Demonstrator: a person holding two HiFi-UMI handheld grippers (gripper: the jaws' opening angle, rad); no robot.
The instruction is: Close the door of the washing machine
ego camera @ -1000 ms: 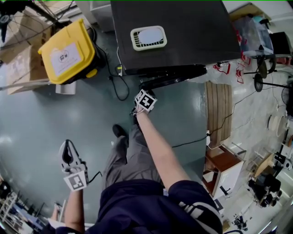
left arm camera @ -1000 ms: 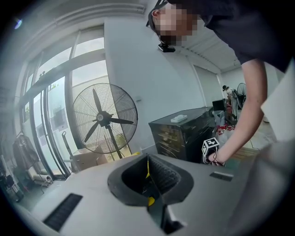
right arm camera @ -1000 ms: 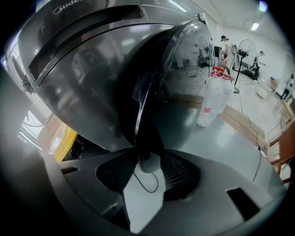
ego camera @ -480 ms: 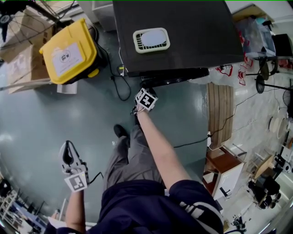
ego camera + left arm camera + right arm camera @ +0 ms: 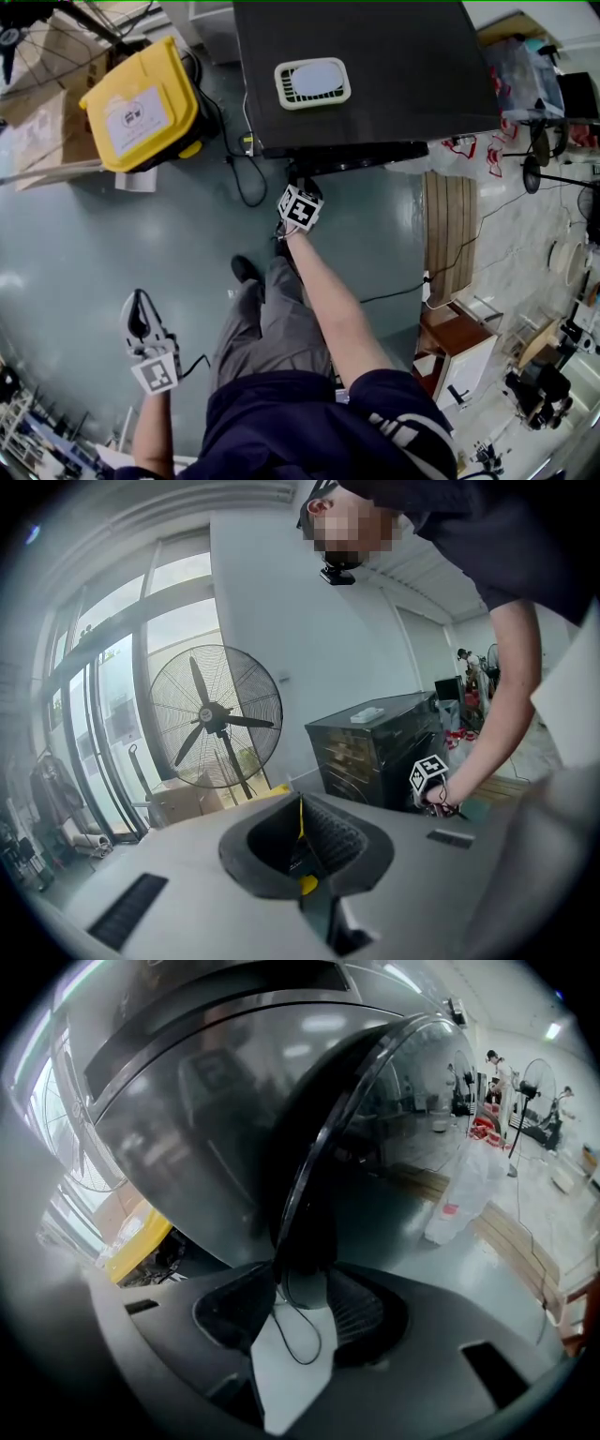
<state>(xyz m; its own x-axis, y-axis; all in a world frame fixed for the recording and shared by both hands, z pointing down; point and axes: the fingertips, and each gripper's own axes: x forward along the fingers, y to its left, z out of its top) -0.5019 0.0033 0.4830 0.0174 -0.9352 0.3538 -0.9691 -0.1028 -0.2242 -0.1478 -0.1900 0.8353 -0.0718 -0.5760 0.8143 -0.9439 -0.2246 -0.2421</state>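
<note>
R: Right gripper (image 5: 302, 1283): jaws drawn in onto the rim of the door (image 5: 323, 1138), and the dark rim fills the narrow gap between the pads. Arm stretched forward.

L: Left gripper (image 5: 300, 822): jaws together, nothing between them. Held low at the person's left side, well apart from the machine.

R: Door position: at the front face of the washing machine (image 5: 356, 66). In the head view it lies almost flat along that face; I cannot tell whether it is fully home.

L: Surface: smooth grey-green floor (image 5: 75, 244) with a sheen. Large standing fan (image 5: 216, 714) before tall windows in the left gripper view.

R: Surroundings: white vented object (image 5: 313, 82) on the machine's top. Yellow bin (image 5: 141, 105) to its left, beside a cardboard box (image 5: 37, 122). Black cable (image 5: 246, 178) loops on the floor near the machine's left corner. Slatted wooden board (image 5: 448, 230) to the right. Nothing lies between gripper and door.
</note>
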